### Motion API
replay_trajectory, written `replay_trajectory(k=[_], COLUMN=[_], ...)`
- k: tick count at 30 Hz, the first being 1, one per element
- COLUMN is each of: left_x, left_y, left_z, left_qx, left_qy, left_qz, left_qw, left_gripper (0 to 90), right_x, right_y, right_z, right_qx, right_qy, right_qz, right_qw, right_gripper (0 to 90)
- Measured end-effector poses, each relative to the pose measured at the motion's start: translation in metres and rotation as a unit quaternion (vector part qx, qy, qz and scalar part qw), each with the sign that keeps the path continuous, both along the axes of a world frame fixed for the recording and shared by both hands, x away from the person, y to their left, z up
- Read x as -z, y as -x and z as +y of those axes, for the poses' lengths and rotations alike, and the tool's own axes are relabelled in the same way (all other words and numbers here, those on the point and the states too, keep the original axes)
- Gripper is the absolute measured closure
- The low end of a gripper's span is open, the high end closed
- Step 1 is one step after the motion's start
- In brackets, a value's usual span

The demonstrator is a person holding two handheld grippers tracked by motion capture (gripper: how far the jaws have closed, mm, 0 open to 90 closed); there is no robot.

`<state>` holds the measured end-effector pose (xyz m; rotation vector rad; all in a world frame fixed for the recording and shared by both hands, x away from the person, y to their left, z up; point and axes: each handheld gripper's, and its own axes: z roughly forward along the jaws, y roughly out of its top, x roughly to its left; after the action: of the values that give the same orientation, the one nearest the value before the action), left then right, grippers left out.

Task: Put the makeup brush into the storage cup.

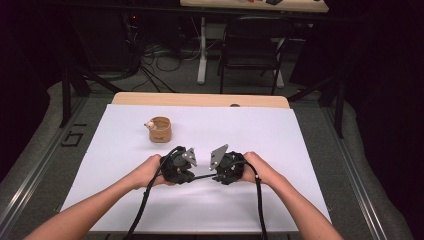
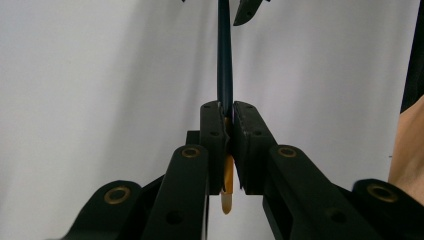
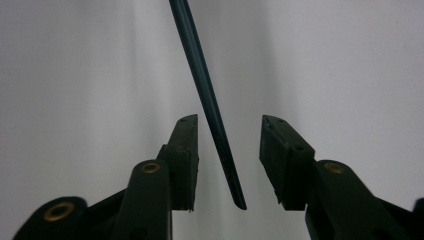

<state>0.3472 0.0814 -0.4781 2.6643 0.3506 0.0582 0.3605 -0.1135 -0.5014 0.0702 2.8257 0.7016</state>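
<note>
A thin dark stick with an orange end runs level between my two grippers, just above the white sheet. My left gripper is shut on it, pads pressed on both sides near the orange end. In the high view the left gripper faces the right gripper at the sheet's front middle, with the stick bridging them. My right gripper stands open around the stick's other end; the tip lies between the pads and touches neither.
A small tan cup with a little white figure on its rim stands on the sheet, behind and left of the grippers. The wooden table edge lies beyond. A dark chair and cables are on the floor behind.
</note>
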Motion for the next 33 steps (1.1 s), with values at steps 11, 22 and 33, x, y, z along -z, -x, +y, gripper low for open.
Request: replay_trajectory(k=[11, 22, 33], left_x=[-0.001, 0.000, 0.000], left_y=[0.000, -0.004, -0.009], left_z=[0.000, 0.001, 0.003], left_qx=[0.004, 0.013, -0.003], left_qy=[0.000, -0.007, 0.002], left_qz=[-0.004, 0.000, 0.004], left_qw=[1.0000, 0.9999, 1.0000], left_gripper=[83.9, 82.6, 59.4], right_x=[0.001, 0.006, 0.008], right_y=[0.001, 0.007, 0.011], right_z=[-0.001, 0.000, -0.004], right_qx=[-0.014, -0.043, -0.045], right_qy=[-0.003, 0.006, -0.004], right_qz=[0.001, -0.004, -0.007], right_qw=[0.9999, 0.9991, 0.9990], right_gripper=[77.0, 83.7, 85.0])
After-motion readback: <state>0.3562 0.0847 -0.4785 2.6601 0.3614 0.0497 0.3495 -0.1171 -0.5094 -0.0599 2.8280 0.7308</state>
